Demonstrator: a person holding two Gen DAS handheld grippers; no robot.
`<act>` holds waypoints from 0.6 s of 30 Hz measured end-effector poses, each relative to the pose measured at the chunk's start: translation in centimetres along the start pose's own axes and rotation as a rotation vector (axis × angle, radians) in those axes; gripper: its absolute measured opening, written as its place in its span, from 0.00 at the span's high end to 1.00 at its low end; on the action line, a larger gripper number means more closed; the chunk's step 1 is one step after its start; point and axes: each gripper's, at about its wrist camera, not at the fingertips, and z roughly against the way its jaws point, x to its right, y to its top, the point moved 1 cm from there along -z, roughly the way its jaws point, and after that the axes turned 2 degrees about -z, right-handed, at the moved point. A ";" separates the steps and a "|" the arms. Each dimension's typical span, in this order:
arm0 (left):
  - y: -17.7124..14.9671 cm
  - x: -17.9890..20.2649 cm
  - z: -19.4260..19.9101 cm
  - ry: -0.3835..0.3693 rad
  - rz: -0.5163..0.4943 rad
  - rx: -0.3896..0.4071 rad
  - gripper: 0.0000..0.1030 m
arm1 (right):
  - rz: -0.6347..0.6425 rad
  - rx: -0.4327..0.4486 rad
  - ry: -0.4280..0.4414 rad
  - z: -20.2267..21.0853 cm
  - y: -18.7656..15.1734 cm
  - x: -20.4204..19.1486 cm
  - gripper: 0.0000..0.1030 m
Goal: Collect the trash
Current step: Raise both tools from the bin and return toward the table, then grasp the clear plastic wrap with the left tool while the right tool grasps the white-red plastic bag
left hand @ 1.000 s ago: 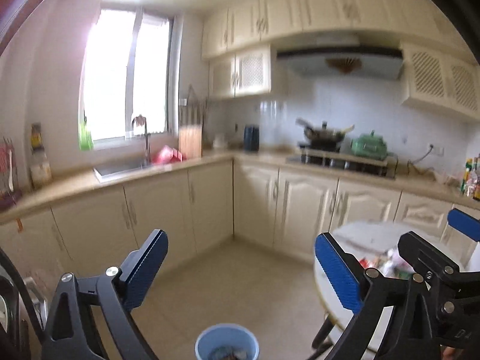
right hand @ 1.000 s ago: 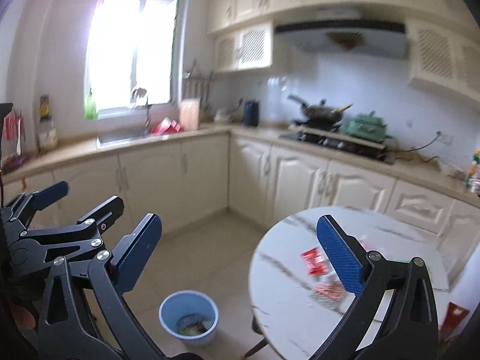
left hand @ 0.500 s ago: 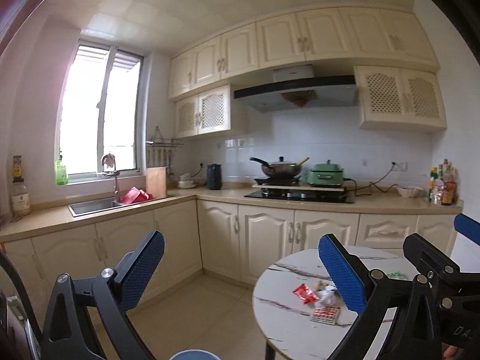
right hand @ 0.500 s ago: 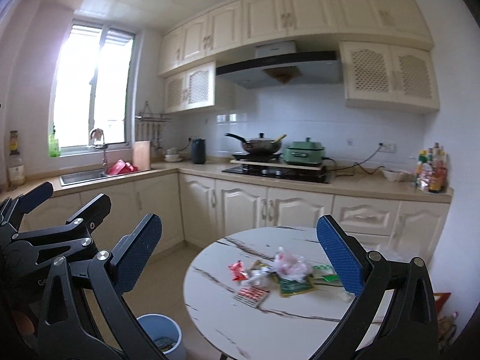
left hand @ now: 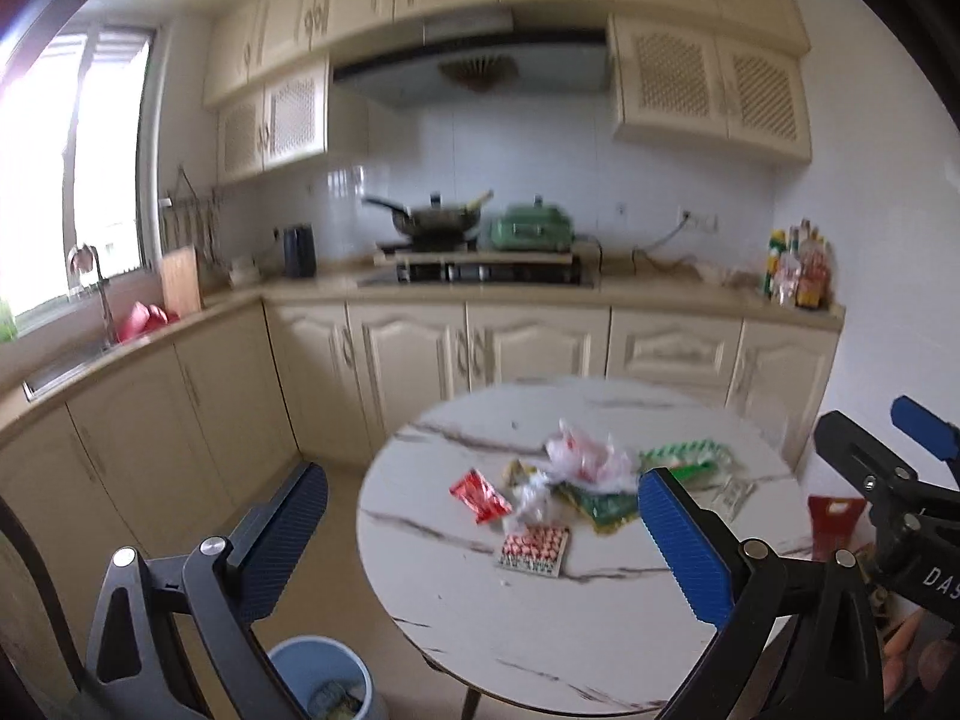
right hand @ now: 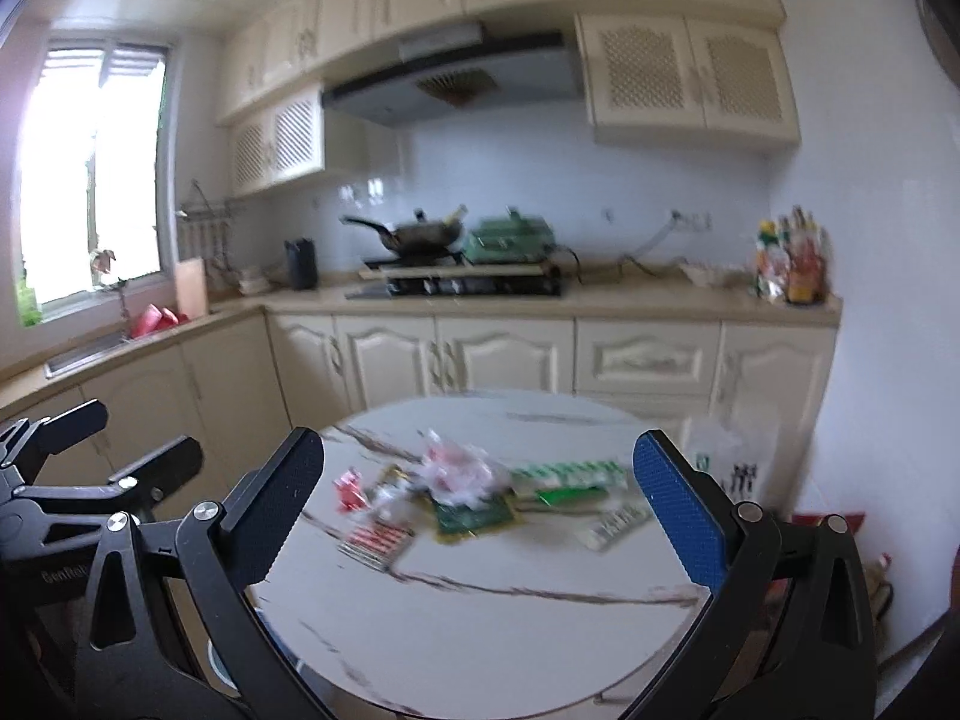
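A round white marble table (left hand: pixel 600 618) (right hand: pixel 480 630) holds a pile of trash: a red wrapper (left hand: pixel 480 495) (right hand: pixel 350 489), a red-dotted packet (left hand: pixel 533 547) (right hand: pixel 378 540), a crumpled clear bag (left hand: pixel 591 459) (right hand: pixel 459 468), green packets (left hand: pixel 603 504) (right hand: pixel 567 474). A light blue bin (left hand: pixel 324 687) stands on the floor left of the table, with some waste inside. My left gripper (left hand: pixel 486 540) is open and empty, short of the table. My right gripper (right hand: pixel 480 516) is open and empty, over the table's near edge.
Cream cabinets and a counter (left hand: pixel 660 294) run behind the table, with a stove, wok (left hand: pixel 435 219) and green pot (left hand: pixel 531 231). A sink (left hand: pixel 66 360) sits at the left under the window. A red bag (left hand: pixel 834 516) is on the floor at the right.
Both views have swung right and down toward the table. The table and trash now sit larger and nearer between the fingers. Both grippers stayed open.
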 end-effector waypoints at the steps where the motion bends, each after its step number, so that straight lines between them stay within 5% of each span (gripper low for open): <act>1: -0.4 -0.2 -1.2 -0.003 -0.001 -0.029 0.01 | -0.005 -0.020 -0.008 -0.9 -0.4 0.5 0.00; 9: 4.4 -0.9 -12.4 0.041 0.015 -0.190 0.01 | -0.048 -0.193 -0.054 -8.1 -4.2 4.2 0.00; 18: 4.7 0.5 -23.2 0.009 -0.020 -0.343 0.01 | -0.053 -0.355 -0.068 -14.8 -7.8 5.6 0.00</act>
